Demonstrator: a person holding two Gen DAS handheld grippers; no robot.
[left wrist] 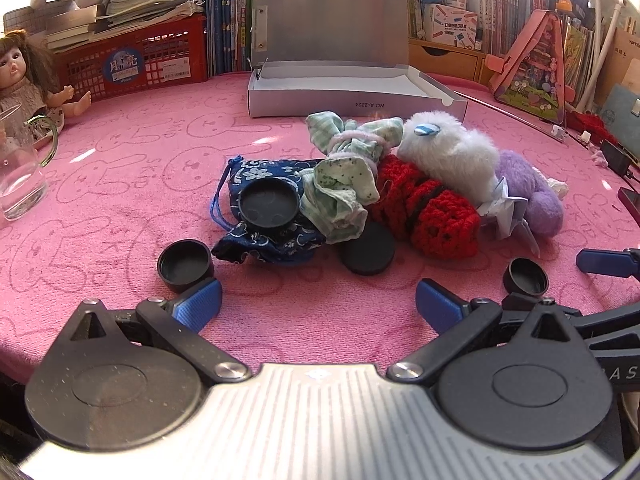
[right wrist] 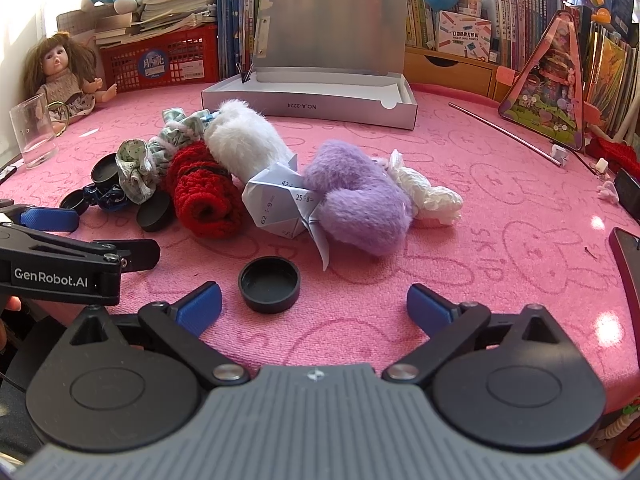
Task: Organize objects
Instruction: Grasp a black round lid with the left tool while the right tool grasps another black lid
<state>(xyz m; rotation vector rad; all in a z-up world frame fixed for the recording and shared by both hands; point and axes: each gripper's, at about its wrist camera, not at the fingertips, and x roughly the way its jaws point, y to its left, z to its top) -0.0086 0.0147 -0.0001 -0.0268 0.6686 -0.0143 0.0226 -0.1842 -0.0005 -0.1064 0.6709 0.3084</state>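
Observation:
A heap lies mid-table on the pink cloth: a blue floral pouch (left wrist: 264,216), green-white cloth (left wrist: 340,184), red knitted piece (left wrist: 428,212), white plush (left wrist: 452,152), purple plush (right wrist: 360,200) and folded paper (right wrist: 280,200). Several black caps lie around it; one cap (left wrist: 269,208) rests on the pouch, another cap (left wrist: 185,266) sits beside my left gripper's left finger. My left gripper (left wrist: 319,306) is open and empty, just short of the heap. My right gripper (right wrist: 314,308) is open; a black cap (right wrist: 269,284) lies just ahead of its left finger, untouched.
An open silver box (left wrist: 352,100) stands behind the heap. A doll (left wrist: 24,80), a glass (left wrist: 20,176) and a red basket (left wrist: 132,60) are at the left. Books line the back. A pink triangular toy (right wrist: 548,96) and a thin rod (right wrist: 504,134) lie right.

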